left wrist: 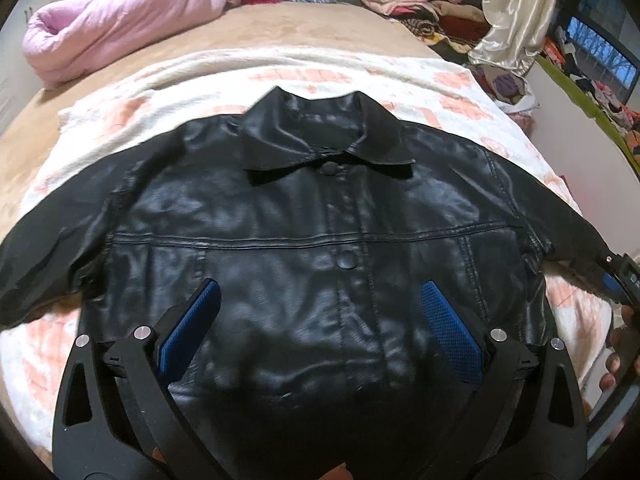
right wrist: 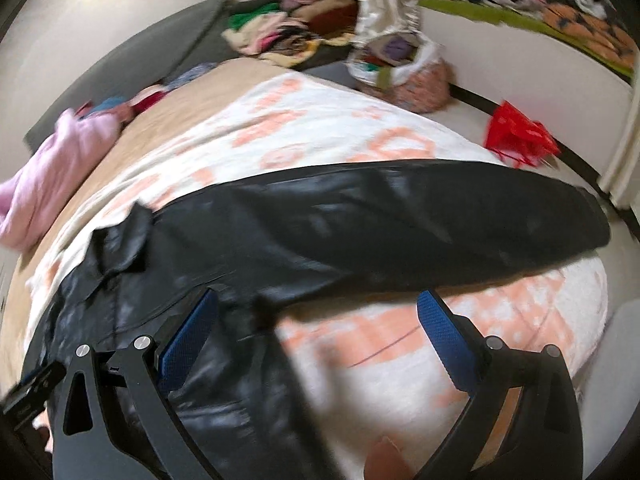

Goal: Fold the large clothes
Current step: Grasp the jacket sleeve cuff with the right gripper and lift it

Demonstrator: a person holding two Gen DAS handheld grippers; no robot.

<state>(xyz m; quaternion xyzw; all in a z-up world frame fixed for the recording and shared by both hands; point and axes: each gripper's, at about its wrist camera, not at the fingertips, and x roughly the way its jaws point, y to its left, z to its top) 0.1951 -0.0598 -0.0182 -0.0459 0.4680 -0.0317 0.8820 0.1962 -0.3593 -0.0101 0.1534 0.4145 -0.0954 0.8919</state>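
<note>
1. nearest us, the left tool (left wrist: 320, 312) hangs with its blue pads spread wide over the lower front of the black jacket (left wrist: 304, 216), holding nothing; the right tool (right wrist: 318, 320) is likewise agape, above the spot where the jacket's right sleeve (right wrist: 400, 216) meets the body
2. the jacket lies front up and buttoned on the white and peach blanket (left wrist: 400, 76) covering the bed, collar (left wrist: 324, 136) away from us, both sleeves stretched outward
3. we judge the step in hand is folding a sleeve in across the chest; we should pinch the sleeve far out near its cuff, lift just clear of the blanket, and lay it flat across the front, with the left tool pressing the body so the slick material does not slide
4. the right wrist view is smeared by motion, so seams and the cuff are hard to read
5. the jacket's hem is hidden behind the left tool, and the left sleeve's end runs off the edge of the view
</note>
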